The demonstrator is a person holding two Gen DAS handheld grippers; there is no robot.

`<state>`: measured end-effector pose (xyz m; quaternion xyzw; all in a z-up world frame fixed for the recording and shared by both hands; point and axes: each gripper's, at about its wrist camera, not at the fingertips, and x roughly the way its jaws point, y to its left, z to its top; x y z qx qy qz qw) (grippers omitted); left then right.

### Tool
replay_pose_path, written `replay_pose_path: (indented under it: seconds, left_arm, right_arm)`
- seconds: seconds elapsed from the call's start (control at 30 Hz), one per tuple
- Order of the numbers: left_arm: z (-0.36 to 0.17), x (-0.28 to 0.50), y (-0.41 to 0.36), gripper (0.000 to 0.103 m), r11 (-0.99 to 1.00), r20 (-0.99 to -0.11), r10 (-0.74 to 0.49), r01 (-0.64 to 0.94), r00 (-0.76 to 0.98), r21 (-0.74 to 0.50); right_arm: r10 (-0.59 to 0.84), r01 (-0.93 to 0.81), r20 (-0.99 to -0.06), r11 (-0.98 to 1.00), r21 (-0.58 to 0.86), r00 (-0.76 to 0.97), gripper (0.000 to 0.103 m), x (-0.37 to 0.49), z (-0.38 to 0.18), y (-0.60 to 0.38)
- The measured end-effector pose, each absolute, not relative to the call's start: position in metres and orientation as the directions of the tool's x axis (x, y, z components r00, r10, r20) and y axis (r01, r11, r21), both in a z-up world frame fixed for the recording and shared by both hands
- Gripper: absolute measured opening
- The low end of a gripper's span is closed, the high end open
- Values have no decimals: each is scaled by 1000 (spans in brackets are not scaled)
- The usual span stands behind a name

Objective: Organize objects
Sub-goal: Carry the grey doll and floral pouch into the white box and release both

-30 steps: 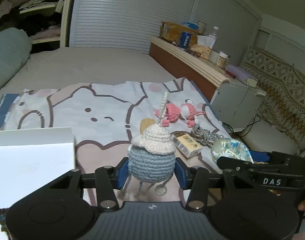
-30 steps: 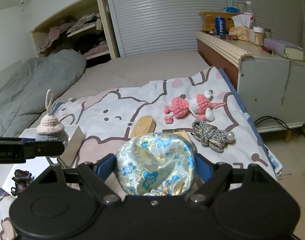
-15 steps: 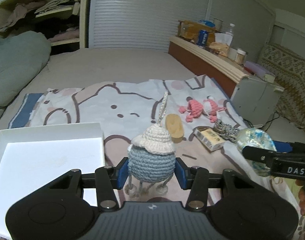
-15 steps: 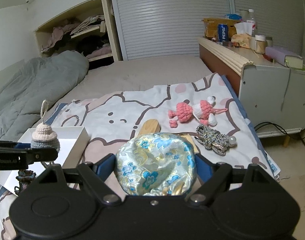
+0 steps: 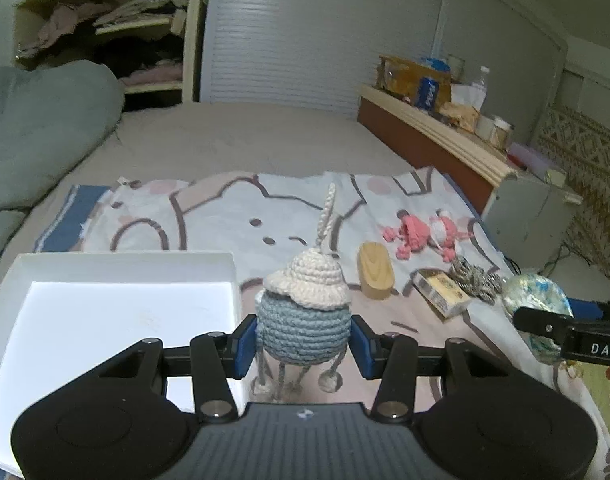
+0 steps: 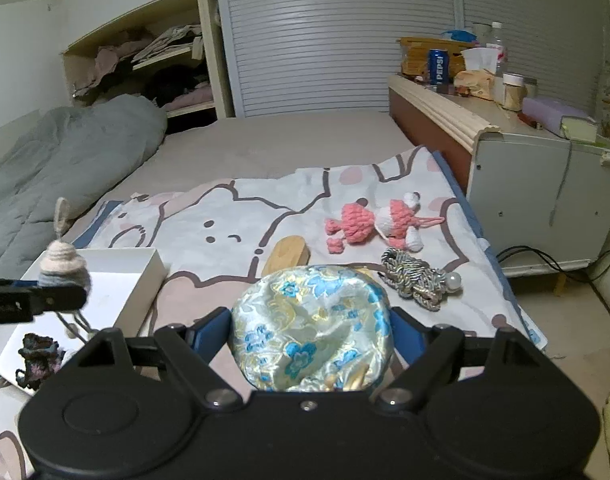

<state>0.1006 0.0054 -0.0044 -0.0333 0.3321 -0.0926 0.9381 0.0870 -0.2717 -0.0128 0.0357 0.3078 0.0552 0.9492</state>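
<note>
My left gripper (image 5: 303,338) is shut on a blue crochet doll with a cream hat (image 5: 303,320), held above the bed just right of a white box (image 5: 105,320). The doll also shows in the right wrist view (image 6: 63,268), over the box (image 6: 121,280). My right gripper (image 6: 311,332) is shut on a round floral silk pouch (image 6: 311,328), held above the blanket; the pouch also shows at the right of the left wrist view (image 5: 535,300). A dark crochet item (image 6: 39,354) lies in the box.
On the cartoon blanket (image 6: 233,216) lie a pink crochet doll (image 6: 373,224), a wooden oval piece (image 6: 287,256), a knotted grey rope with a pearl (image 6: 419,280) and a small yellow box (image 5: 441,292). A cluttered headboard shelf (image 6: 445,104) runs along the right; a grey duvet (image 6: 45,168) lies left.
My left gripper has moved left with the doll, so the white box now fills more of its view. My right gripper has kept hold of the pouch and shifted slightly.
</note>
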Motion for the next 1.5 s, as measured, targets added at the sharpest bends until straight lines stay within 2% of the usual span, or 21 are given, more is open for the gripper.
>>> replay_pose_path:
  seconds: [0.27, 0.6, 0.9, 1.27, 1.5]
  left_arm:
    - [7, 108, 47, 49, 985, -579, -151, 73, 801, -155]
    - [8, 119, 94, 49, 986, -568, -77, -21, 819, -163]
    - [-10, 132, 141, 49, 965, -624, -50, -123, 780, -231]
    - [-45, 143, 188, 49, 916, -695, -37, -253, 718, -310]
    - [-71, 155, 202, 49, 893, -744, -54, -301, 666, -334]
  right_arm:
    - [116, -71, -550, 992, 103, 827, 85, 103, -3, -262]
    - [184, -168, -513, 983, 77, 839, 85, 135, 8, -212]
    - [311, -282, -519, 950, 136, 796, 85, 170, -2, -142]
    - [447, -450, -533, 883, 134, 718, 85, 206, -32, -52]
    - [471, -518, -586, 850, 101, 659, 85, 221, -67, -18]
